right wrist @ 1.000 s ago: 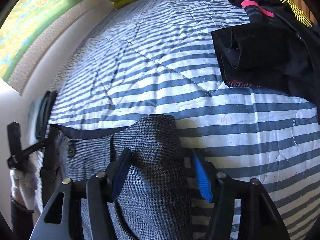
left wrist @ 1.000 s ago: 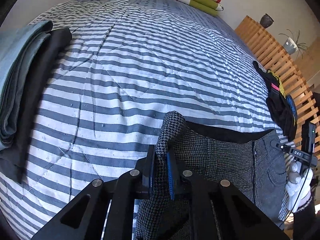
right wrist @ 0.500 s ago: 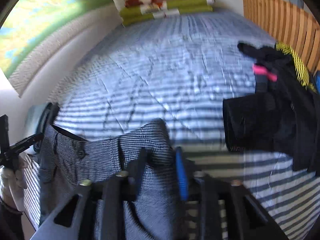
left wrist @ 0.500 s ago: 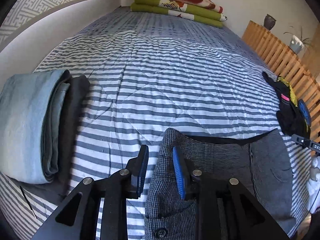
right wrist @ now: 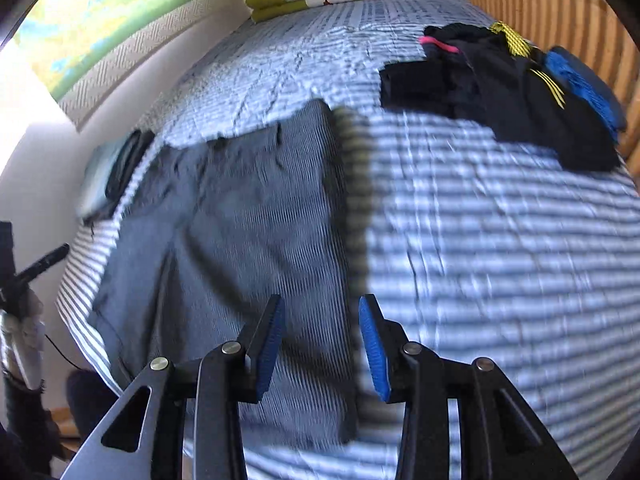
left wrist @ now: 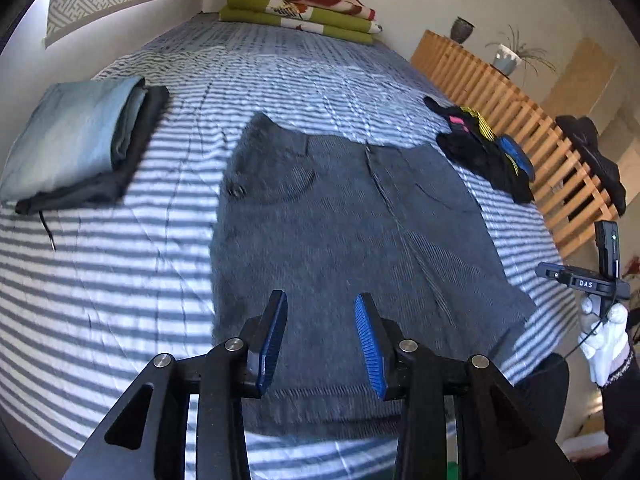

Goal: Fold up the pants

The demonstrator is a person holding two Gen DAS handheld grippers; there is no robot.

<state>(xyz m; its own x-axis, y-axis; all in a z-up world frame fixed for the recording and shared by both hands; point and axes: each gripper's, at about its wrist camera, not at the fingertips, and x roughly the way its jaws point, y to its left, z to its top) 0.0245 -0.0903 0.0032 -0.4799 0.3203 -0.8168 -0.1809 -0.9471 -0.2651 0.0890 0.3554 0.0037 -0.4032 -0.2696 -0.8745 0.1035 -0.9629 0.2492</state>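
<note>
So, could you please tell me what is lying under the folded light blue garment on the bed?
Under the folded light blue garment lies a dark folded garment, showing along its right and near edges, on the striped bedcover. How far it reaches underneath, or whether anything else is there, is covered.

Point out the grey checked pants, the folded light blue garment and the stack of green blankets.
grey checked pants [left wrist: 340, 216]: left wrist view, on the flat middle of the fabric.
folded light blue garment [left wrist: 68, 136]: left wrist view, on its top face.
stack of green blankets [left wrist: 304, 16]: left wrist view, on the stack's front edge.
</note>
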